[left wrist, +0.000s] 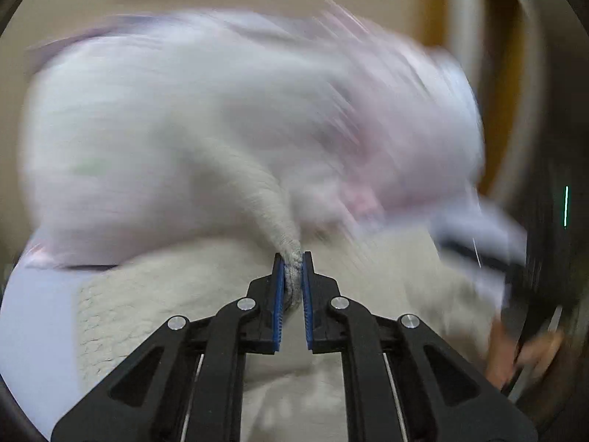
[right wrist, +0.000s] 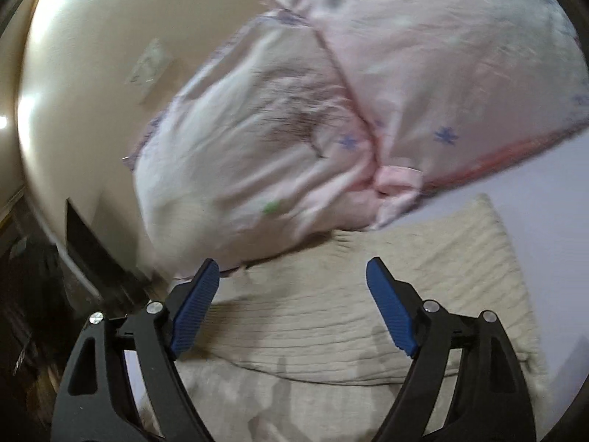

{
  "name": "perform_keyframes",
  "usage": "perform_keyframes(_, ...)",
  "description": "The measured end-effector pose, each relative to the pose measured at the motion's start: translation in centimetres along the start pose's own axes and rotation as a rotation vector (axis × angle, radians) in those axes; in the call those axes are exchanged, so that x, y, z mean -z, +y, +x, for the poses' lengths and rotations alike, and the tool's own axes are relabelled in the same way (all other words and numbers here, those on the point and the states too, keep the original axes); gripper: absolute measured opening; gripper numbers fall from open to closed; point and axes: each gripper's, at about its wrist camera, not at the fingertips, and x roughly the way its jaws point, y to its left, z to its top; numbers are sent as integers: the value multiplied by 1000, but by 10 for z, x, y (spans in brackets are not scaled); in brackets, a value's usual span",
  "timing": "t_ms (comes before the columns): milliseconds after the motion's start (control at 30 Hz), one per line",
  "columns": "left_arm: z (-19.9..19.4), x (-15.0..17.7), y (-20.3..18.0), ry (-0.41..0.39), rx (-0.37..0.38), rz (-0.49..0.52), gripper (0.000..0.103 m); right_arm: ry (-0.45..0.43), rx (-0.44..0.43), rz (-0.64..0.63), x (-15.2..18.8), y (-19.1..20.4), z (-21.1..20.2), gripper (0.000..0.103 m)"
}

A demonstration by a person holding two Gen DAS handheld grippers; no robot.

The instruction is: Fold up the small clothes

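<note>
My left gripper [left wrist: 293, 258] is shut on a rolled edge of a white and pale pink garment [left wrist: 206, 125], which hangs lifted and motion-blurred in front of it. The same garment [right wrist: 294, 118], pink with small blue and green prints, shows in the right wrist view, raised above a beige knit cloth [right wrist: 368, 302]. My right gripper [right wrist: 292, 269] is open and empty, just below the garment's lower edge and above the beige cloth. The beige cloth also lies under the left gripper [left wrist: 154, 294].
The beige cloth lies on a pale lilac surface [right wrist: 545, 199], which also shows at the left of the left wrist view [left wrist: 33, 324]. A cream wall [right wrist: 92, 84] stands behind. Dark objects [right wrist: 29, 294] sit at the left, and a hand [left wrist: 522, 357] shows at the right.
</note>
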Motion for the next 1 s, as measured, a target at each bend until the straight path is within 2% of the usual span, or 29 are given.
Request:
perform_keyframes(33,19,10,-21,61,14,62,9,7,31,13,-3,-8,0,82)
perform_keyframes(67,25,16,-27,85,22,68,9,9,52,18,-3,-12,0,82)
perform_keyframes(100,24,20,-27,89,24,55,9,15,84,27,-5,-19,0,81)
perform_keyframes(200,-6,29,-3,44,0,-16,11,74,116,88,-3,-35,7,67)
perform_keyframes(267,-36,36,20,19,-39,-65,19,147,176,116,-1,-45,18,50)
perform_keyframes(333,-57,44,37,13,-73,-115,37,163,208,138,2,-51,17,43)
perform_keyframes(467,-111,82,82,26,-115,-274,41,128,294,164,-2,-57,-5,43)
perform_keyframes(533,-128,100,94,31,-108,-339,48,163,267,209,0,-62,-8,45)
perform_keyframes(633,-145,127,104,40,-94,-417,52,246,236,253,7,-70,10,44)
perform_keyframes(667,-147,136,107,47,-75,-447,52,269,226,253,9,-69,17,24)
perform_keyframes(700,-148,142,108,52,-61,-468,52,284,206,245,10,-68,25,9)
perform_keyframes(733,-150,148,110,58,-48,-487,52,274,193,240,10,-67,28,10)
perform_keyframes(800,-153,158,109,60,-30,-516,52,183,189,247,1,-65,14,9)
perform_keyframes(833,-157,163,109,55,-18,-525,52,139,203,260,-4,-67,5,9)
perform_keyframes(867,-162,169,107,48,-4,-534,52,103,253,280,-6,-72,-4,9)
perform_keyframes(933,-166,176,104,50,7,-535,52,120,333,292,-6,-81,-9,12)
perform_keyframes(1000,-168,182,101,72,16,-535,52,199,336,329,0,-88,-18,26)
